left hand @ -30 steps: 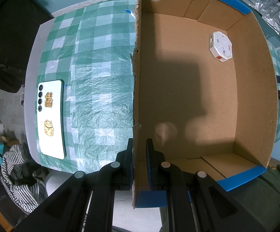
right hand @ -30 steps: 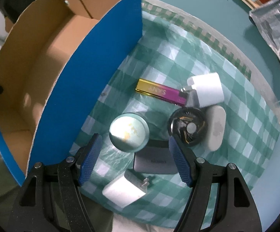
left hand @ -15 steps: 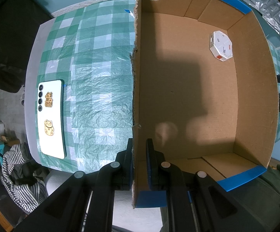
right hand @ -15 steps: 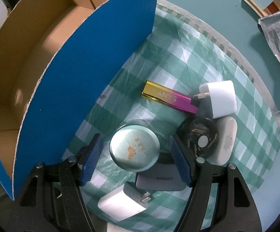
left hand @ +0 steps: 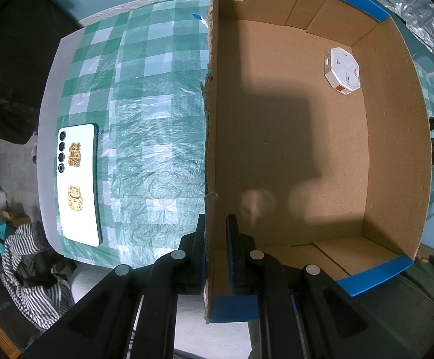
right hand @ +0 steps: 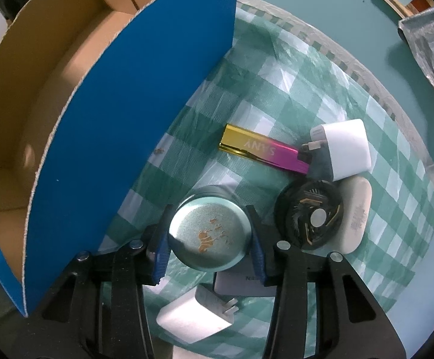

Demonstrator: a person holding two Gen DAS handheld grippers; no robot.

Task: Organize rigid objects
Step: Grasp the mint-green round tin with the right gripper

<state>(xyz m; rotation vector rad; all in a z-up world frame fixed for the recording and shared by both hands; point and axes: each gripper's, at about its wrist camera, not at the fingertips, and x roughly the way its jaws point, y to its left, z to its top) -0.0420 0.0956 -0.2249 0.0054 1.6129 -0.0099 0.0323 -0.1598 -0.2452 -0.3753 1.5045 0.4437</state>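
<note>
Since a second ago the right gripper (right hand: pixel 209 239) has come down toward the checked cloth and its blue jaws are closing on the round teal tin (right hand: pixel 210 236), now larger at lower centre of the frame.

Cardboard, crinkled plastic, brushed metal

I see a matt brown corrugated cardboard box (left hand: pixel 291 137) with smooth blue outer faces and a rough torn edge, on a glossy, wrinkled green-checked plastic tablecloth (right hand: pixel 321 95). The round tin (right hand: pixel 210 236) looks like satin metal; the lighter (right hand: pixel 263 152) is mirror-glossy. The chargers (right hand: pixel 345 149) and phone back (left hand: pixel 77 188) look like smooth white plastic.
</note>
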